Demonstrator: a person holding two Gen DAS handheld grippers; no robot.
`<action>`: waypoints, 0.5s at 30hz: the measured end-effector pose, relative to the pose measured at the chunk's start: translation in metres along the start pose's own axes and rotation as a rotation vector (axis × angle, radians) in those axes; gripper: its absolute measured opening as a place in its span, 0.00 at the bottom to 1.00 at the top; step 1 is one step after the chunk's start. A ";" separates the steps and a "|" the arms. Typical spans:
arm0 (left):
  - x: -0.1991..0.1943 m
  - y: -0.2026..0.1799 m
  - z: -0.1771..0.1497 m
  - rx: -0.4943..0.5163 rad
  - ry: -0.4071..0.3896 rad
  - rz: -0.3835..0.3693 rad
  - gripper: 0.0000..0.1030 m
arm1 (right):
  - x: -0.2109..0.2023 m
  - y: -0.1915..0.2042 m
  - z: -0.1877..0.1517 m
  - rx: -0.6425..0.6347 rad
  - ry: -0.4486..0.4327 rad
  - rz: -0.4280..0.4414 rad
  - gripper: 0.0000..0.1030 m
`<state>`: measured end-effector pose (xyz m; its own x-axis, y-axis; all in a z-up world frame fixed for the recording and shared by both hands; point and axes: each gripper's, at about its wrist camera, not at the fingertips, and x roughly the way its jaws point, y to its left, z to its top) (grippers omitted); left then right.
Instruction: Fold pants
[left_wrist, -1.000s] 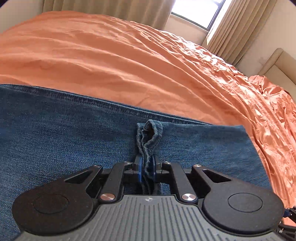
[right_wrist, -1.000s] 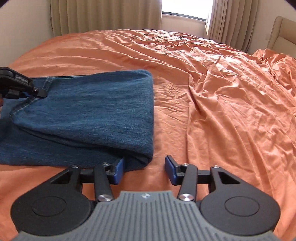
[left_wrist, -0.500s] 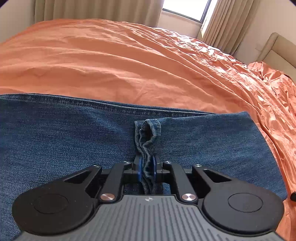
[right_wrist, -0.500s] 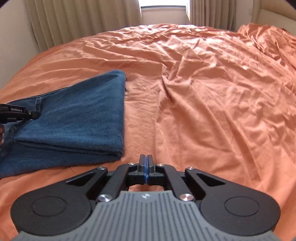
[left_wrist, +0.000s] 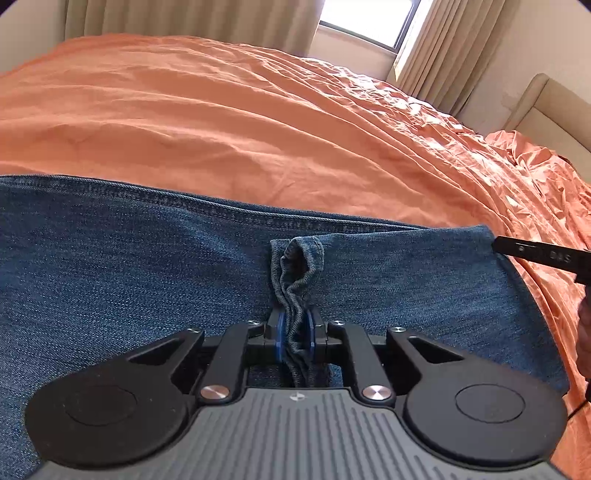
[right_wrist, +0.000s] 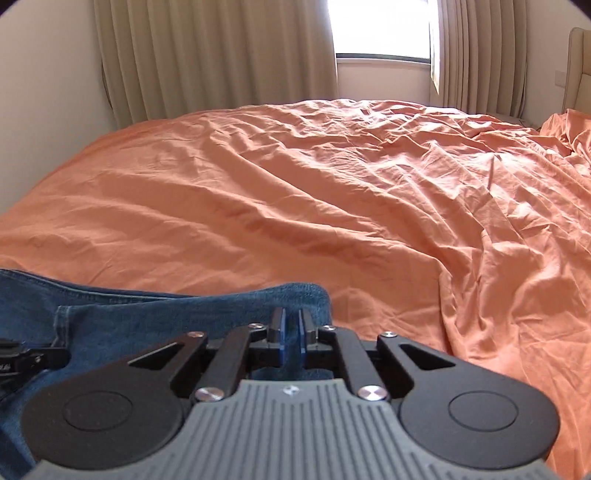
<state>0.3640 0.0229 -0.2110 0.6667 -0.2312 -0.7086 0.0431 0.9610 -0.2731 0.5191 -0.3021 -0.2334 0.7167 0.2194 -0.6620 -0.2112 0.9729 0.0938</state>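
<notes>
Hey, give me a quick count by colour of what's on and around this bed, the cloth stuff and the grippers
Blue: 1, the jeans
Orange: 1, the bedsheet
Beige: 2, the curtains either side of the window
Black: 2, the left gripper pinching a bunched fold of the jeans, and the right gripper shut on their edge
Total: 6

Only faint, partly cut pale lettering is seen on the black gripper finger at right; it cannot be read.
</notes>
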 end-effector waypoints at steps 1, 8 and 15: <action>0.000 0.002 -0.001 -0.003 -0.006 -0.005 0.15 | 0.010 -0.001 -0.001 -0.002 0.021 -0.006 0.01; 0.004 0.013 -0.007 -0.046 -0.029 -0.046 0.18 | 0.029 -0.002 -0.008 0.002 0.061 -0.022 0.00; -0.012 0.000 -0.002 -0.064 -0.001 0.015 0.21 | -0.028 0.008 -0.037 -0.041 0.055 0.032 0.17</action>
<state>0.3544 0.0249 -0.2039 0.6679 -0.2170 -0.7119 -0.0140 0.9527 -0.3035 0.4722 -0.3032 -0.2417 0.6718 0.2452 -0.6990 -0.2616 0.9614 0.0858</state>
